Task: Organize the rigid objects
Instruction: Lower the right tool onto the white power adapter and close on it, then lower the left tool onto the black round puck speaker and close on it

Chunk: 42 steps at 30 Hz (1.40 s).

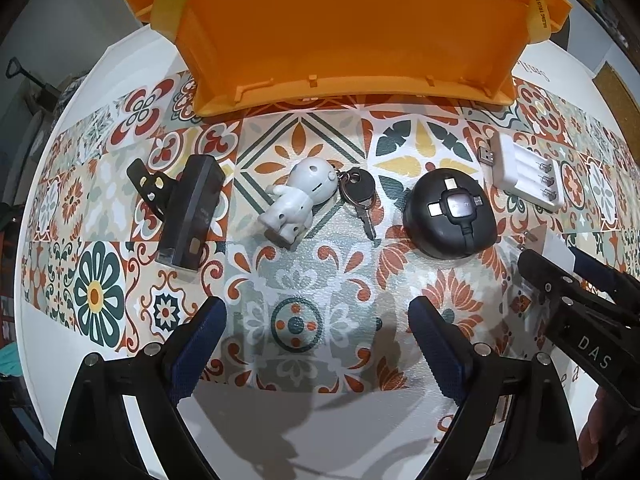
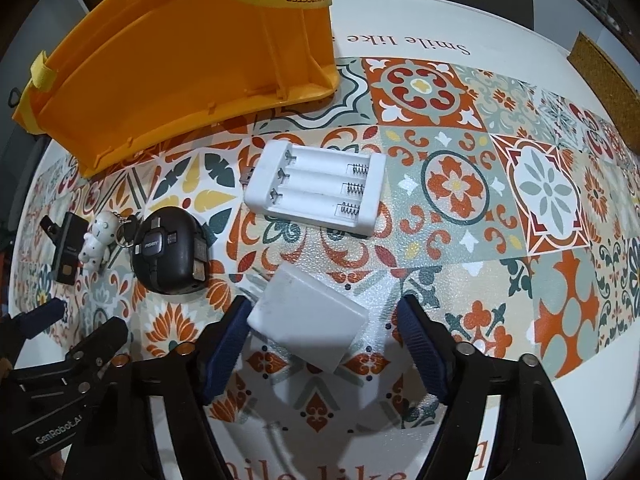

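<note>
right hand-held gripper (image 2: 322, 320) wide open, straddling white plastic plug adapter (image 2: 306, 318) | centre before closing | left hand-held gripper (image 1: 316, 326) open, empty

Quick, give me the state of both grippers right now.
Left gripper: open, holding nothing, above the patterned mat.
Right gripper: open around the white adapter, not yet closed on it.

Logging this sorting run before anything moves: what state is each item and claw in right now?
Left claw: open, holding nothing.
Right claw: open, straddling the white square plug adapter.
White three-slot battery charger: slots vacant.
Orange plastic crate: upright.
White figurine keychain: lying flat.
</note>
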Each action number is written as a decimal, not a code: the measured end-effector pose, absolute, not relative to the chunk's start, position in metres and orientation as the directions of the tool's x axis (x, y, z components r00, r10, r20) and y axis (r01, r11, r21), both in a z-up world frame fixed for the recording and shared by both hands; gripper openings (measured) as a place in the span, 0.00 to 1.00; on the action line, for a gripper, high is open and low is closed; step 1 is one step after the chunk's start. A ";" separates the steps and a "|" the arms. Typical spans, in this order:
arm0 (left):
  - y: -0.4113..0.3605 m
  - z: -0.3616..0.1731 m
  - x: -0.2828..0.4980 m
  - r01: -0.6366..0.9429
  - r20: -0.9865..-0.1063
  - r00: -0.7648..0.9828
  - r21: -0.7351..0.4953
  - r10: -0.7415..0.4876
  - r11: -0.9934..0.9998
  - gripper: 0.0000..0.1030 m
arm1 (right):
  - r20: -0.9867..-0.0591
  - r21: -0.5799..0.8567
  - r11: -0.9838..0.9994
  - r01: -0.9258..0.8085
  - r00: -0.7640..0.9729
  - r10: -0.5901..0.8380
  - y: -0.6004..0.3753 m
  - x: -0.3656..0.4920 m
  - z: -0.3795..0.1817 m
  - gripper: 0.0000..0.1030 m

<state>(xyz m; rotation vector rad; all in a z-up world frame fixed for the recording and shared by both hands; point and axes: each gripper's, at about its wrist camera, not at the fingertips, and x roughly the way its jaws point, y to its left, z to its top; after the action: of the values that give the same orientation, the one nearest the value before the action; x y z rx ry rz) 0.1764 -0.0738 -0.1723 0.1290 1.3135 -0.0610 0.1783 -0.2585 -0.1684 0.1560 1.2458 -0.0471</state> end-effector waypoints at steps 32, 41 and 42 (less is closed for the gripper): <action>-0.116 -0.148 0.167 0.420 -0.886 0.421 0.002 -0.193 0.907 0.91 | -0.925 0.152 0.960 0.235 0.376 0.054 -0.283 0.131 -0.131 0.57; -0.134 -0.165 0.182 0.497 -0.895 0.382 -0.011 -0.231 0.867 0.90 | -0.931 0.143 0.953 0.268 0.364 0.038 -0.286 0.131 -0.136 0.57; -0.136 -0.167 0.184 0.502 -0.895 0.378 -0.015 -0.235 0.865 0.90 | -0.931 0.143 0.952 0.271 0.364 0.036 -0.286 0.131 -0.136 0.57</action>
<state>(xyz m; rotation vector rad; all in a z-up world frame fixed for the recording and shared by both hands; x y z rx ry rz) 0.1841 -0.1360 -0.1665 0.2784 1.0866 -0.4787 0.1314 -0.2863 -0.1357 0.2928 1.1935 -0.1535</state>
